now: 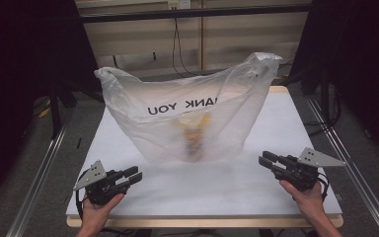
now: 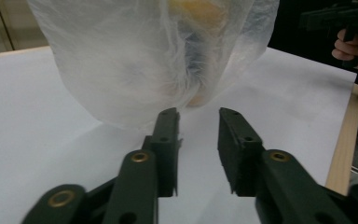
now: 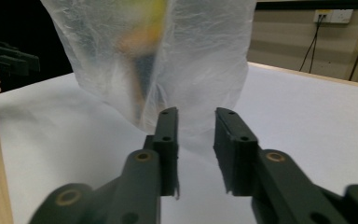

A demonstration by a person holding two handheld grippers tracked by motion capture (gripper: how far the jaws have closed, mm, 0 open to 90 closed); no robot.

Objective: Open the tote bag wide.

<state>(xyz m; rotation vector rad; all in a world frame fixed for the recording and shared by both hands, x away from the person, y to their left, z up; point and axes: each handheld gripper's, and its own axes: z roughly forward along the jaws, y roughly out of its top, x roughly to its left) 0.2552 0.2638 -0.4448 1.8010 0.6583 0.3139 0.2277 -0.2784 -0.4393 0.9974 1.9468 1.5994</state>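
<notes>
1. Standing upright mid-surface, the thin white plastic bag [image 1: 187, 113] holds something yellowish [image 1: 193, 132], blurred through the film; I can't tell what.
2. Left hand-held gripper [image 1: 134, 177] rests near the front edge of the surface [image 1: 286, 123], jaws parted, grasping nothing, well short of the bag.
3. Right hand-held gripper [image 1: 267, 159] sits likewise released and empty, aimed at the bag's lower right.
4. Risk, as I judge it: the film is limp and slippery, so a low pinch could tip the bag or spill its contents.
5. Pulling unevenly from both sides could tear it.
</notes>
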